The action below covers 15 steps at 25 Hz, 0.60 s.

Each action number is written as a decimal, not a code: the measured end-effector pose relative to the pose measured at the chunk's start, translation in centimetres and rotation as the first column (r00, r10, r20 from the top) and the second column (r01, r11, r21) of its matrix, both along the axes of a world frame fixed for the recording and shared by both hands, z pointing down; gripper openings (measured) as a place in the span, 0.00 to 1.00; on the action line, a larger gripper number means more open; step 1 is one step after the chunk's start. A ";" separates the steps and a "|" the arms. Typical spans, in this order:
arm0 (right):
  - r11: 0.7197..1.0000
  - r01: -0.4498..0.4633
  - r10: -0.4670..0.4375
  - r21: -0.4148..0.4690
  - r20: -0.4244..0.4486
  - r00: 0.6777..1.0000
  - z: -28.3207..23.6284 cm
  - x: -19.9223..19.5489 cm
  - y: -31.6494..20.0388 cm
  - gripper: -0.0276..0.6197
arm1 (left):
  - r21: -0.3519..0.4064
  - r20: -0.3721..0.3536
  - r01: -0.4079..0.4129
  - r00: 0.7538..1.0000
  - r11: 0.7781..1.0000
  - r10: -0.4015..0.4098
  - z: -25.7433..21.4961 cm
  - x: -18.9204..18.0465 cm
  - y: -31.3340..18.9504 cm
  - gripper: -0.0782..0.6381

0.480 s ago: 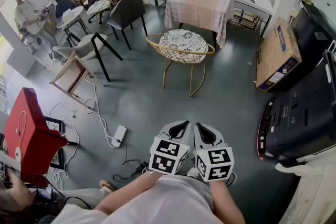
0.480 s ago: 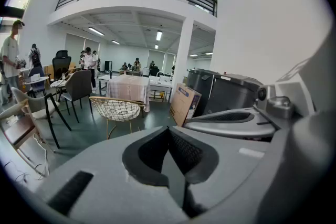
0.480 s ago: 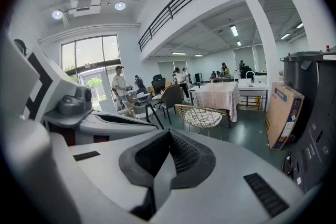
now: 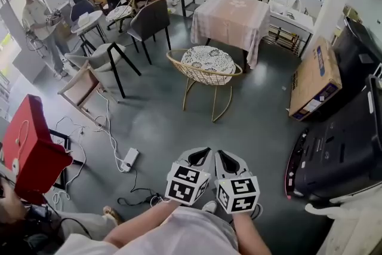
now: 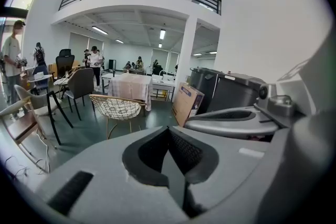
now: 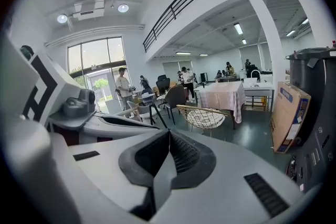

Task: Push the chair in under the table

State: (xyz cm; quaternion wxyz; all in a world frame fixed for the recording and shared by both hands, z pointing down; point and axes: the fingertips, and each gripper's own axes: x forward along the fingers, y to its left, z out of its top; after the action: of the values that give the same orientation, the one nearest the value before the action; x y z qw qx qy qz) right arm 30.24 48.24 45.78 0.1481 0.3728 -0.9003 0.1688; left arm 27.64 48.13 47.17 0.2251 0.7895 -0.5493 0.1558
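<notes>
Left gripper (image 4: 200, 156) low at centre, jaws closed and empty; right gripper (image 4: 224, 158) just beside it, likewise closed on nothing; well ahead of both, the gold wire chair (image 4: 206, 65) stands before the cloth-covered table (image 4: 234, 12), not tucked under.

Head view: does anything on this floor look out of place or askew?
Yes. The gold wire chair stands pulled out from the cloth-covered table, not tucked under. A power strip lies among loose cables.
</notes>
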 end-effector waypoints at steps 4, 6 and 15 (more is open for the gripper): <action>0.999 0.034 -0.034 -0.003 0.006 0.999 0.2 0.7 -0.5 0.05 | 0.001 0.004 0.032 0.999 0.999 -0.032 0.0 0.5 -0.4 0.11; 0.999 0.049 -0.049 -0.004 0.010 0.999 0.2 0.6 -0.9 0.05 | 0.001 0.000 0.047 0.999 0.999 -0.047 0.0 0.4 -0.7 0.11; 0.996 0.091 -0.091 -0.006 -0.002 0.996 0.7 -2.9 -3.5 0.05 | -0.006 -0.023 0.079 0.997 0.997 -0.079 0.6 -2.6 -3.2 0.11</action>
State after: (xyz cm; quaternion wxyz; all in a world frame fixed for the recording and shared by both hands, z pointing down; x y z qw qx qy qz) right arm 27.35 44.69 46.50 0.1580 0.3313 -0.9156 0.1642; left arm 25.00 44.90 47.72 0.2393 0.7684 -0.5771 0.1389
